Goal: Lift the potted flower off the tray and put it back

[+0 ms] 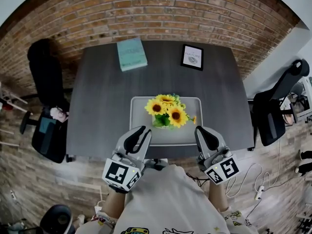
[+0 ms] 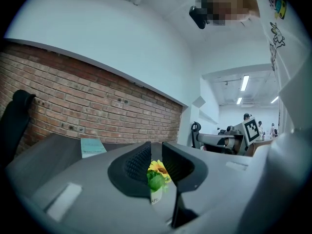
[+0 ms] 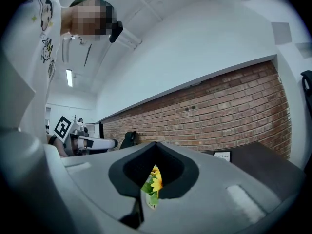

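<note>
The potted flower (image 1: 168,111), yellow sunflowers with green leaves, stands on the grey tray (image 1: 187,134) in the middle of the dark table. My left gripper (image 1: 142,130) is at the tray's near left corner. In the left gripper view a narrow gap shows in that gripper (image 2: 156,152), and nothing is between its jaws. The flower (image 2: 157,172) and its white pot show farther off through that gap. My right gripper (image 1: 199,129) is at the tray's near right corner. In the right gripper view it (image 3: 156,146) is shut on nothing, with the flower (image 3: 155,182) beyond it.
A teal book (image 1: 131,53) and a framed picture (image 1: 192,57) lie at the table's far side, by the brick wall. Black office chairs stand to the left (image 1: 46,82) and right (image 1: 278,106). Cables lie on the floor at the right.
</note>
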A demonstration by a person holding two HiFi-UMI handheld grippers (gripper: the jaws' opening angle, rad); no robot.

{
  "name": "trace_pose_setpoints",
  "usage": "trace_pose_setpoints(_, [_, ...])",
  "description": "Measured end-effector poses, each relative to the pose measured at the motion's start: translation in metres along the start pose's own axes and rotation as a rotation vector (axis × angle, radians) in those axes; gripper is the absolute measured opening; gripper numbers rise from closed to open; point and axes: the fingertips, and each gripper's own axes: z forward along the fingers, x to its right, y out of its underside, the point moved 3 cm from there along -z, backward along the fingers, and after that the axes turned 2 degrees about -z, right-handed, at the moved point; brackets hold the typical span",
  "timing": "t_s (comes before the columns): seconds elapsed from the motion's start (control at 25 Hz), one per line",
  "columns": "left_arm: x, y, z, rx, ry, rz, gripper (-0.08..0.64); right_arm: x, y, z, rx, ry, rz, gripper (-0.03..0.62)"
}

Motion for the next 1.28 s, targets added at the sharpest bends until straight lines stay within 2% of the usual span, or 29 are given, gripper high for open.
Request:
trace_pose_setpoints(0.2, [-0.001, 0.001, -0.001, -0.002, -0.002, -0.019, -0.002, -0.001, 0.005, -0.001, -0.012, 0.0, 0.01, 0.002])
trace_pose_setpoints(0.6, [-0.003, 0.008, 0.007, -0.041, 0.014, -0.008, -0.002, 0.013, 0.009, -0.004, -0.003, 0.052, 0.023, 0.001])
trace_pose_setpoints(1.0, [-0.005, 0.01, 0.008, -0.049, 0.015, -0.004, -0.002, 0.011, 0.007, 0.003, -0.01, 0.04, 0.023, 0.0])
trace_pose_setpoints(1.28, [-0.009, 0.009, 0.007, -0.056, 0.017, 0.026, -0.002, 0.009, 0.008, 0.006, -0.022, 0.026, 0.049, 0.0])
